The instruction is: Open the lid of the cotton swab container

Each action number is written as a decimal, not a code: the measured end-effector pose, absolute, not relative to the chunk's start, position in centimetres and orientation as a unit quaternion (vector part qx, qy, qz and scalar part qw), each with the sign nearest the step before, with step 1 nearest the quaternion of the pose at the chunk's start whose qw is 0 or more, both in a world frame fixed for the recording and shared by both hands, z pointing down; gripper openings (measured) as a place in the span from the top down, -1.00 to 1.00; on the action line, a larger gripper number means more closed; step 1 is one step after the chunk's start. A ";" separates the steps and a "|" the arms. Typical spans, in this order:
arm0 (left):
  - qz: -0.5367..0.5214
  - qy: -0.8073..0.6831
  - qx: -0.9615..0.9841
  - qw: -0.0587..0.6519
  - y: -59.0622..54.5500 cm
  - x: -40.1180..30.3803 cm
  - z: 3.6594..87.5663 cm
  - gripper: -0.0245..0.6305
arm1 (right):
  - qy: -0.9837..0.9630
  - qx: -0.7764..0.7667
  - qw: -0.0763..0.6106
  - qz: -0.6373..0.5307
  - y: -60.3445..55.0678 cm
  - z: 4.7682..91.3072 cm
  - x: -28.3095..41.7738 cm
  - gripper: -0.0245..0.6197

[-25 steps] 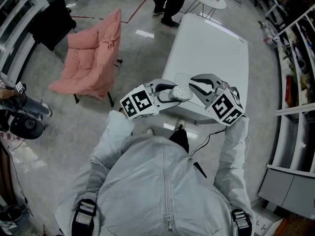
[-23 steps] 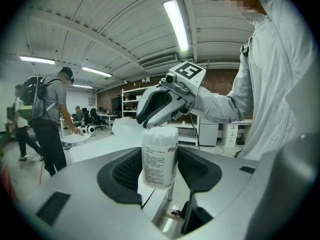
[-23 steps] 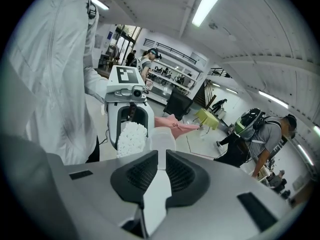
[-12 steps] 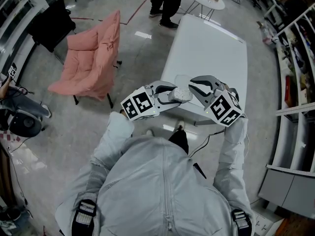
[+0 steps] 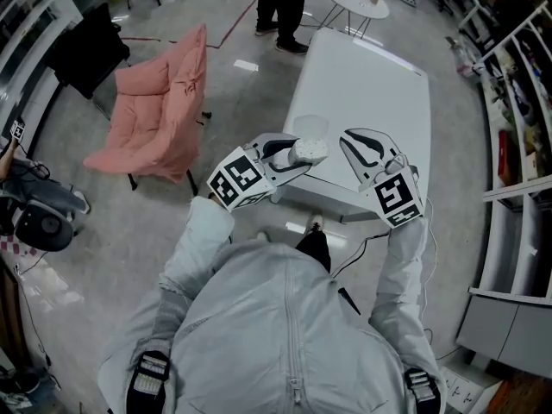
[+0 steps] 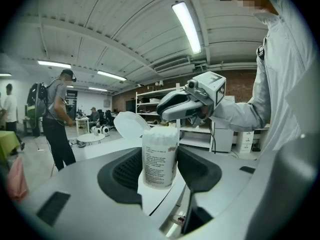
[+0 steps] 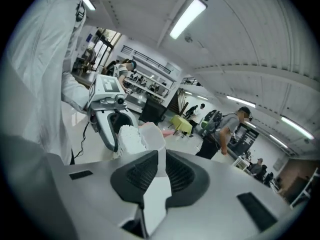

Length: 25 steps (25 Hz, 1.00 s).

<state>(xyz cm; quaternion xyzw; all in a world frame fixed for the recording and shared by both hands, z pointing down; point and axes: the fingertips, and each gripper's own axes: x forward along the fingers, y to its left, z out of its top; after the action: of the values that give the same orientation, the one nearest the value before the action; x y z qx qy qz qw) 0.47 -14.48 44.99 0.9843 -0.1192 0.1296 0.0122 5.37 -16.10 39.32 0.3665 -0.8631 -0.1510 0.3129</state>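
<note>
We have the cotton swab container [image 6: 160, 156] clamped in our left tongs [image 5: 302, 155], over the counter's [image 5: 371, 76] near edge. It stands upright with its long axis vertical, mouth up and lid [image 6: 131, 124] tipped back. Our right tongs [image 7: 159, 156], just to its right, are nearly together and seemingly empty.

Lab workspace, stocked shelves [image 5: 516, 76], white table [image 5: 371, 84]

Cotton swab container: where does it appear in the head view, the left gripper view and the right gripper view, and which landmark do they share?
Head view: the cotton swab container is at the centre, held in the left gripper.
Left gripper view: it stands upright at the centre, between the jaws.
Right gripper view: it is left of centre, beyond the jaws.
Shared landmark: its open lid.
</note>
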 end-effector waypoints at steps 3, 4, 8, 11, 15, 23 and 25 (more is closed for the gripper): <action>0.119 -0.148 0.982 0.010 -15.7 0.1 44.3 0.22 | -0.859 0.406 0.282 -0.133 -16.4 38.7 6.3 0.70; 0.116 -0.157 0.981 0.008 -16.0 0.0 44.2 0.22 | -0.857 0.418 0.273 -0.127 -16.5 38.6 6.7 0.70; 0.100 -0.184 0.978 0.000 -17.1 0.0 43.3 0.22 | -0.847 0.462 0.240 -0.106 -16.3 38.2 8.1 0.71; 0.085 -0.198 0.977 -0.007 -17.7 0.2 42.2 0.22 | -0.837 0.496 0.210 -0.093 -16.2 37.5 9.2 0.71; 0.069 -0.200 0.977 -0.015 -17.9 0.7 40.9 0.22 | -0.818 0.544 0.171 -0.079 -16.0 36.4 11.0 0.71; 0.050 -0.210 0.976 -0.028 -17.7 0.8 38.6 0.22 | -0.802 0.579 0.129 -0.070 -14.5 34.6 12.5 0.71; 0.049 -0.216 0.975 -0.034 -17.7 0.7 38.3 0.22 | -0.798 0.588 0.118 -0.067 -14.1 34.4 12.8 0.71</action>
<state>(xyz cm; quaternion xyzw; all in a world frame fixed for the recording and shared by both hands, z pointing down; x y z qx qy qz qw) 0.71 -17.72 38.30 0.9746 -0.2160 0.0493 -0.0338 12.76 -14.14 34.44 0.5877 -0.7976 -0.0668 0.1181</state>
